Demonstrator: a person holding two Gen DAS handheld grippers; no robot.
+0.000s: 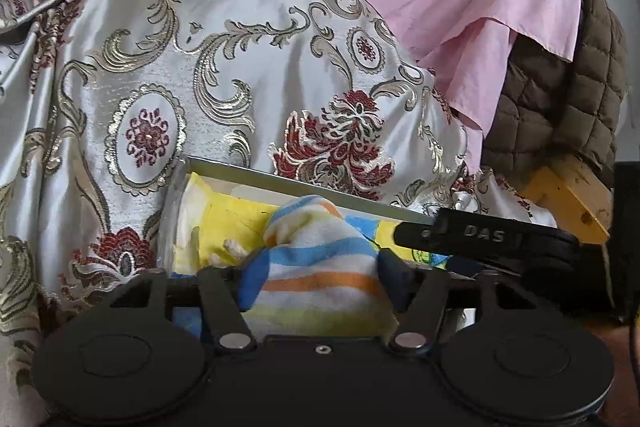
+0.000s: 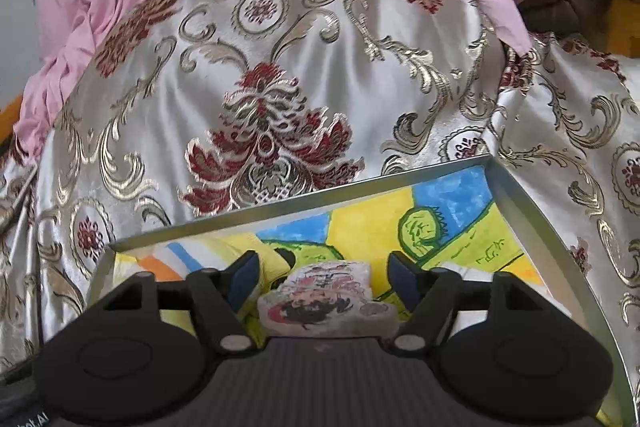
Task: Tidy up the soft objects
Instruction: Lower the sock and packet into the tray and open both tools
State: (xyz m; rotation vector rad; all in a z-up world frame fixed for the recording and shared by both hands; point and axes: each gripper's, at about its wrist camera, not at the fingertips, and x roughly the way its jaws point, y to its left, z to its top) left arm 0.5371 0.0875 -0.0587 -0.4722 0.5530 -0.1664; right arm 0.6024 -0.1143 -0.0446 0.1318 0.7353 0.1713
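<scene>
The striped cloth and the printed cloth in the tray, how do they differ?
The striped cloth has blue, orange and yellow bands; the printed cloth carries a pink and dark picture print. The striped cloth is bunched into a peaked heap; the printed cloth lies as a flatter folded pad. Both sit in the metal tray, each between open gripper fingers.

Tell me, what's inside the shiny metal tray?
Inside the metal tray lie a colourful drawing, a striped cloth and a small printed cloth. The cloths hide part of the drawing.
</scene>
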